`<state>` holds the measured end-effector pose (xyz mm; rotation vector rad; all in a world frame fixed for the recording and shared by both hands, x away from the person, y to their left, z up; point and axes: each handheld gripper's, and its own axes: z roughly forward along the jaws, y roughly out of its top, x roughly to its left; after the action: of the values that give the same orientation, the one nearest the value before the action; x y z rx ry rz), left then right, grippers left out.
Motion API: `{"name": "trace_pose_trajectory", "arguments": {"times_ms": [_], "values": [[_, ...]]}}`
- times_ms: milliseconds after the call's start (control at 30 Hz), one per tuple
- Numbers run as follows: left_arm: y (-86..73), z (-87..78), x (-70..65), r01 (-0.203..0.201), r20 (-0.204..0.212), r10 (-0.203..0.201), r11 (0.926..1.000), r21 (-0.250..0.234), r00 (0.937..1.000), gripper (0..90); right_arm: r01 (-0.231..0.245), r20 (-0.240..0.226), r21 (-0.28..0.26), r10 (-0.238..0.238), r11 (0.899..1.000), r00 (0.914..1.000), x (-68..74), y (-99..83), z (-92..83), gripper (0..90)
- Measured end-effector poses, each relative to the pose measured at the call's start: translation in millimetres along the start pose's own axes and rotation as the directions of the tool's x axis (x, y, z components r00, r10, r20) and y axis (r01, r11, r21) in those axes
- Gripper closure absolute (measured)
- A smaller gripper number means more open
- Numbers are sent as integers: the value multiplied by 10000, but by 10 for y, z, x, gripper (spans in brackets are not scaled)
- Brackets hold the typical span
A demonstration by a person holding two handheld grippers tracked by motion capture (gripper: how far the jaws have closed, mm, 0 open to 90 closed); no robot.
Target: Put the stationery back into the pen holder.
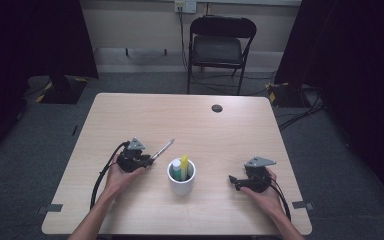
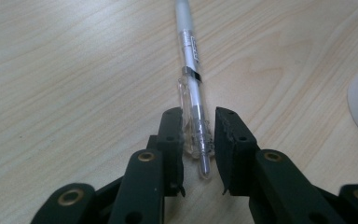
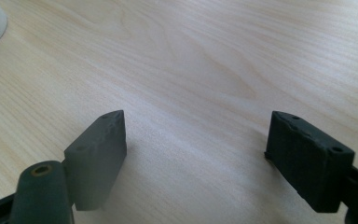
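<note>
Pen (image 2: pixel 192 88), clear-barrelled with a frosted grip, lies on a pale wooden table (image 1: pixel 240 125), its clicker end between the jaws of the left gripper (image 2: pixel 199 140). One jaw touches the barrel; the other stands just beside it with a thin gap, so whether the grip has fully clenched cannot be told. In the high view the left gripper (image 1: pixel 149 159) sits left of a white cup (image 1: pixel 181 184) that holds a yellow marker (image 1: pixel 184 167) and a green-and-white one, while the pen (image 1: pixel 163 149) points away toward the table's far side. The right gripper (image 1: pixel 233 181), on the cup's other side, rests released, jaws spread wide over bare wood.

Likely risk: the hold sits at the very tail of the pen, so on lifting, the long free end could droop or pivot. The smooth round barrel might also slide out if the jaws close unevenly. A drooping tip could knock the cup's rim on the way in.
</note>
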<state>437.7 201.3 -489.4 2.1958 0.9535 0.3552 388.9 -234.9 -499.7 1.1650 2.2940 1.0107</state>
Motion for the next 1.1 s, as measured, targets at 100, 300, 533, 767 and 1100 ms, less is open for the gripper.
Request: {"name": "trace_pose_trajectory", "arguments": {"times_ms": [100,300,533,767,1100], "values": [[-15,-15,5,125,2,-125,9999,-51,9999,743,-4,1,-2,4,10000,10000,0,0,0,197],[-39,-75,-4,-75,30,75,9996,286,10000,747,-2,2,-1,2,10000,10000,1,0,0,197],[-143,-188,-19,-73,380,59,9994,350,9993,747,-4,-5,-7,4,10000,10000,0,0,1,197],[-268,-333,-48,-163,408,141,9985,520,9991,748,-1,4,-1,1,10000,10000,1,0,1,197],[-475,-542,-122,-191,457,162,9978,636,9988,746,-31,43,-29,31,10000,10000,4,5,9,198]]}}
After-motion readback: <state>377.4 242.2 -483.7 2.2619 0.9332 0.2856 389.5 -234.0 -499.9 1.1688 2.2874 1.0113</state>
